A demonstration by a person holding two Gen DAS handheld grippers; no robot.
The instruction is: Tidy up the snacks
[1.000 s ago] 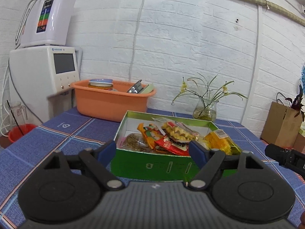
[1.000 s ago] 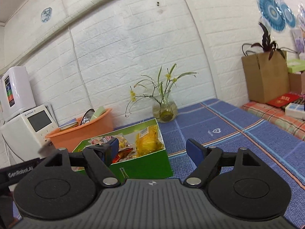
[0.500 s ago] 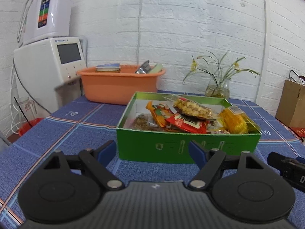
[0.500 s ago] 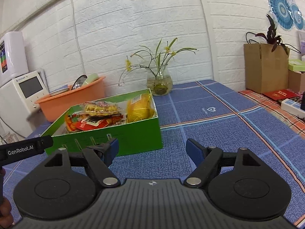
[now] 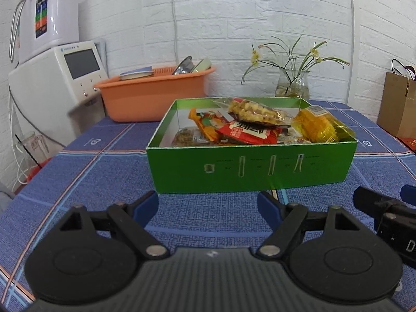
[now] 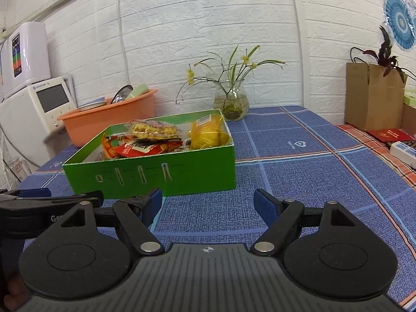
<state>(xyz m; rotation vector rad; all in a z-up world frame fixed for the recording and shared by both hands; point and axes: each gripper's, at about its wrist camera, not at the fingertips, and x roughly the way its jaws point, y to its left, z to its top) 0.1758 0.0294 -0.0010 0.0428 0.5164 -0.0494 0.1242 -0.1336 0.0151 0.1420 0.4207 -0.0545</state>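
Several crinkly snack packets [image 5: 247,132] heaped in green box [image 5: 249,169] look light, soft, slippery (pinch a sealed edge); left gripper [image 5: 208,205] and right gripper [image 6: 208,202] both gape empty.

Your work surface: table under blue tablecloth [image 5: 104,171] with orange and pale-blue plaid lines. Directly on it: open green box [image 5: 249,171] of snack packets near middle; orange plastic basin [image 5: 156,96] behind box toward your left, near wall; glass vase [image 5: 292,85] with yellow-flowered stems behind box toward your right, near wall. Cloth in front of box bare. Box well apart from vase, close to basin.
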